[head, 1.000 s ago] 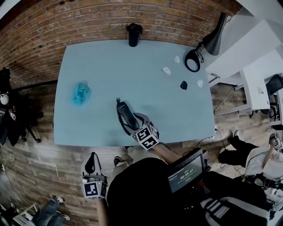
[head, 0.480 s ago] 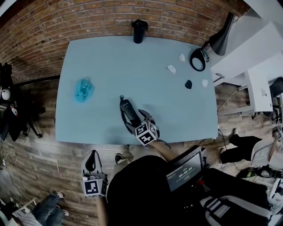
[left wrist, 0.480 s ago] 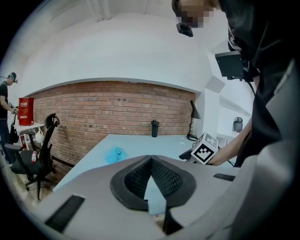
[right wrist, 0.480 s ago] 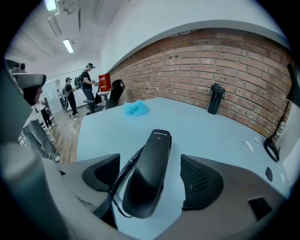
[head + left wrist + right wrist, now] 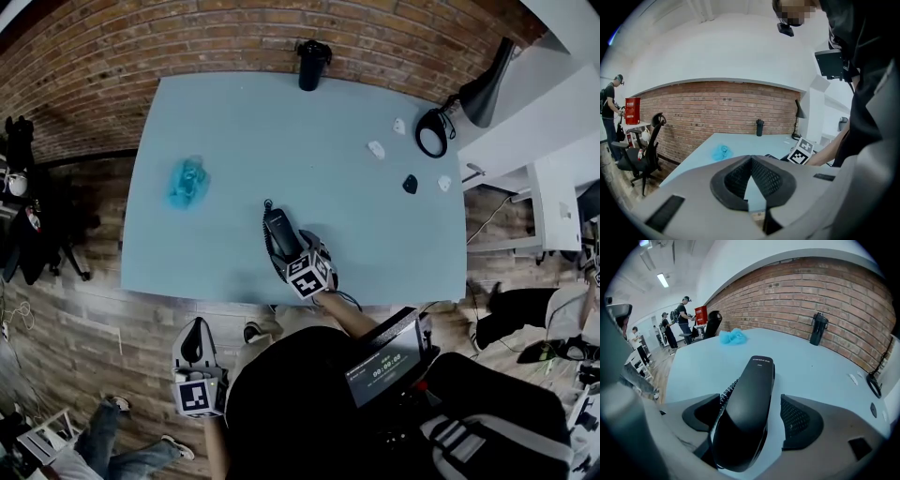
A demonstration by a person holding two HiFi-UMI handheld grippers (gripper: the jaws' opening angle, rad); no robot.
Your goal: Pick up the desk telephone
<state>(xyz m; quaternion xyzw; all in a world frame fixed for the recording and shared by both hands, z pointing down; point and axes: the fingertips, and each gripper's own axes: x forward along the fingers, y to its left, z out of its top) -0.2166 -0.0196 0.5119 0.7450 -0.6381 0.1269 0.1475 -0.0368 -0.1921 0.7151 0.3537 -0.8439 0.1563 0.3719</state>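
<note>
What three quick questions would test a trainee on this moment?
1. True or false: the pads of the right gripper press on the telephone handset.
2. What stands at the far edge of the table, by the brick wall? A. black bottle B. red mug C. laptop
3. Fill in: the jaws of the left gripper are ____.
Key: 1. False: the jaws have just been opening and stand apart, with the handset between them. 2. A. 3. Shut, with nothing between them.
</note>
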